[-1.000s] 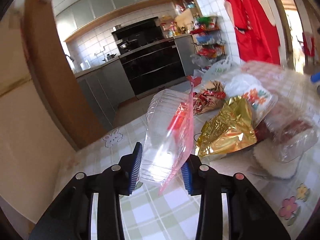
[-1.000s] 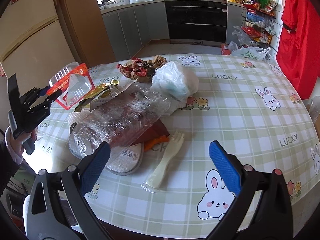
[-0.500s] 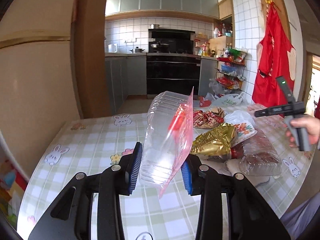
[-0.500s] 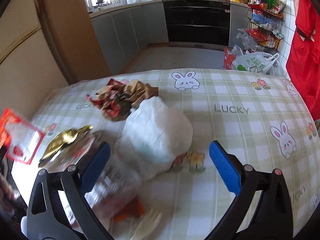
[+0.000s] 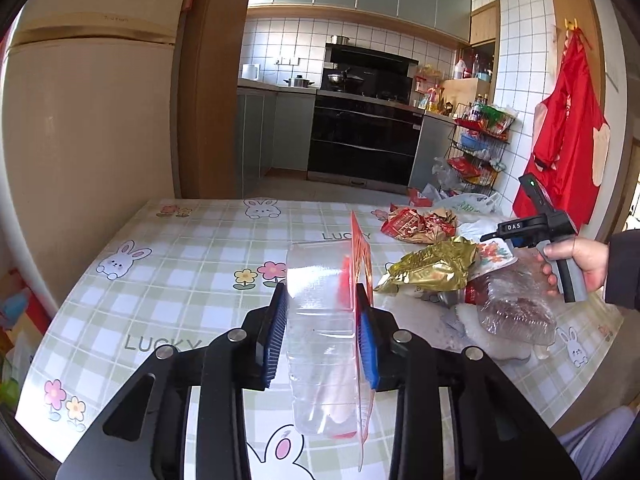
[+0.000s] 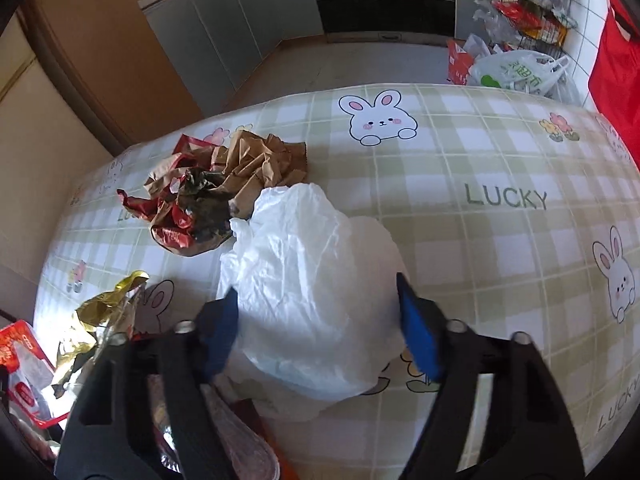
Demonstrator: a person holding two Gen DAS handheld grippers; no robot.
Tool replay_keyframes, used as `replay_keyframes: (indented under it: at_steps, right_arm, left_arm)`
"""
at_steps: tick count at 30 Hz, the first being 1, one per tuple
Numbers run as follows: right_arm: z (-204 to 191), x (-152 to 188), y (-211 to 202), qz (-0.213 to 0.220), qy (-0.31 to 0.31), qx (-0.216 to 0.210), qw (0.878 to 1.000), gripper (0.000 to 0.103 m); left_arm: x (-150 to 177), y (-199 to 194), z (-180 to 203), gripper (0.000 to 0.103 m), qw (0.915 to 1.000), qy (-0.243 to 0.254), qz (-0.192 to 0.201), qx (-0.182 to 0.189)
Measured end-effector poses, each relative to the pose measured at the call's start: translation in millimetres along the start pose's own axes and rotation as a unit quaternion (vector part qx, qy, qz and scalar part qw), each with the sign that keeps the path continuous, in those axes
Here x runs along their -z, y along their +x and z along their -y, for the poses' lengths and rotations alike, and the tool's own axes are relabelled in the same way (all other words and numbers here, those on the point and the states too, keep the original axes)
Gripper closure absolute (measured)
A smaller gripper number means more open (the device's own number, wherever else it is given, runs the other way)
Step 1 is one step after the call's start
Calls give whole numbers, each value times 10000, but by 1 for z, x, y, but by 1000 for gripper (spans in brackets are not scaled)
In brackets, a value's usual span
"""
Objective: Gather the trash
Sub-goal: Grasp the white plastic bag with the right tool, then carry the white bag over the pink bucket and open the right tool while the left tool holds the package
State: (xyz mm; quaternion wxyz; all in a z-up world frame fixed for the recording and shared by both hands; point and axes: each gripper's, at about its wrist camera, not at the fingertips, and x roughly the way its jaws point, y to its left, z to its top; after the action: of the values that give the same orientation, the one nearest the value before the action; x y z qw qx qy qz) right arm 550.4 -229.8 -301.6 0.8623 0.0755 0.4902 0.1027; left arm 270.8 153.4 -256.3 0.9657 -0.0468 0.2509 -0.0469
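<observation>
The clear tray (image 5: 320,320), light, thin and springy, sits between the left tool's (image 5: 322,334) pads, which clamp its sides and are closing slightly, above the desk (image 5: 180,264). The white bag (image 6: 312,300), soft, light and slippery, lies between the right tool's (image 6: 320,332) closing pads; contact is unclear. Gathered folds would grip best.

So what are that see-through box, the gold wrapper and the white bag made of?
The see-through box: thin clear plastic, glossy, ribbed. The gold wrapper: probably metallised foil film, shiny with sharp creases. The white bag: thin plastic film, soft wrinkles, slightly translucent.
</observation>
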Motion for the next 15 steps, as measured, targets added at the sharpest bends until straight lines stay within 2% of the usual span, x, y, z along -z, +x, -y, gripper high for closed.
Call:
replay_keyframes:
  at_steps: [5, 9, 15]
  right_arm:
    - [16, 7, -28, 453, 260, -157, 9985, 50]
    - [31, 18, -61, 892, 603, -110, 9941, 51]
    - [42, 37, -117, 1429, 764, -76, 9867, 51]
  left_arm:
    - [-3, -5, 1, 71, 9996, -268, 86, -5]
    - [-8, -13, 11, 71, 9996, -238, 136, 25]
    - [-17, -39, 27, 71, 9993, -231, 278, 95]
